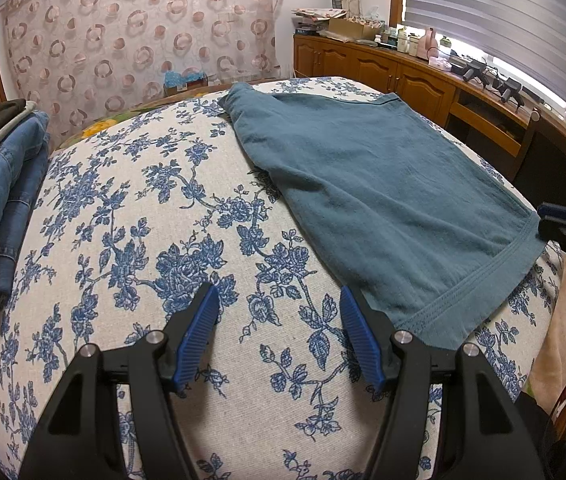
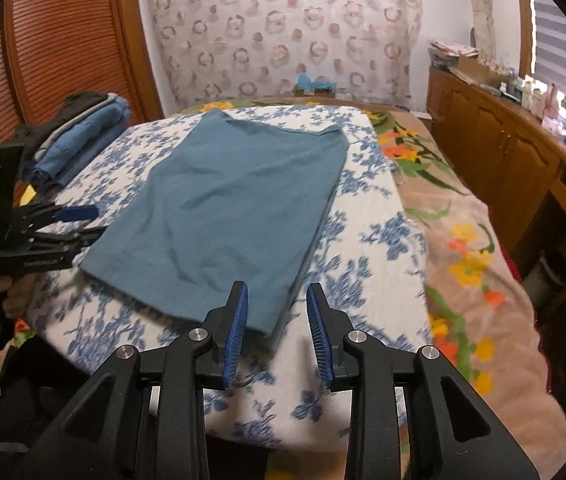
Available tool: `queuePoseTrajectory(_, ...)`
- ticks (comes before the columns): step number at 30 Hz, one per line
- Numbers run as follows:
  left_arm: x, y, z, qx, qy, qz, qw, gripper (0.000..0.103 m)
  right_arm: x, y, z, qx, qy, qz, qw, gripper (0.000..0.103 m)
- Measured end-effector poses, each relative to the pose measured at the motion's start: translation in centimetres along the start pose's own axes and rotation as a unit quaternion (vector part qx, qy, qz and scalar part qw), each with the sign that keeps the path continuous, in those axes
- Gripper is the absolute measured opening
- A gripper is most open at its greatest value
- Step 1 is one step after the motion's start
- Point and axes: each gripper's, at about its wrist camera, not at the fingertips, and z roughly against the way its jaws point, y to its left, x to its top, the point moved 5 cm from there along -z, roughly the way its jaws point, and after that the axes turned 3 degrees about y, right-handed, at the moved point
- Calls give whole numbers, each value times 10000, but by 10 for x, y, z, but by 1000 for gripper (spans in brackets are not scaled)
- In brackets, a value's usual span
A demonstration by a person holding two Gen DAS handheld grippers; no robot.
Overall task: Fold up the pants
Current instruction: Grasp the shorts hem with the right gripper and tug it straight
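Pants (image 2: 227, 208), teal and soft-looking, lie flat on the blue-flowered cloth (image 1: 143, 208) that covers the bed, already doubled so that one leg appears to rest on the other (the stitched hems sit nearest the camera in the left wrist view). The left gripper (image 1: 279, 336) hangs over bare cloth just beside the near left hem corner, its fingers spread wide and holding nothing. The right gripper (image 2: 277, 332) is at the near right corner of the garment, fingers likewise apart and empty, the corner lying just ahead of the left finger.

Judging from this layout, the lengthwise fold is done and the crosswise fold is the step in hand: each gripper seems lined up to take one hem corner. The next move calls for lowering the fingers so one slides under both layers of fabric, closing on the two corners together, then lifting and carrying the hem end toward the far waistband. The thin knit may slip or let the lower layer drop if only the top one is pinched.

A stack of folded jeans (image 2: 83, 140) sits at the far left of the bed, well apart from the pants.
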Motion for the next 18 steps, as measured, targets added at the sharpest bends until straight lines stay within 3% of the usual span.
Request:
queuePoseTrajectory(2, 0, 0, 0, -2, -5, 25, 10000, 63, -2, 2, -1, 28, -3, -16, 10000, 27)
queuePoseTrajectory(5, 1, 4, 5, -53, 1, 119, 9999, 63, -3, 4, -1, 80, -64, -32, 9999, 16)
queuePoseTrajectory(15, -7, -19, 35, -468, -310, 131, 9983, 63, -12, 2, -1, 54, -17, -118, 9999, 15)
queuePoseTrajectory(18, -10, -26, 35, -651, -283, 155, 9974, 53, -12, 2, 0, 45, -13, -119, 9999, 15)
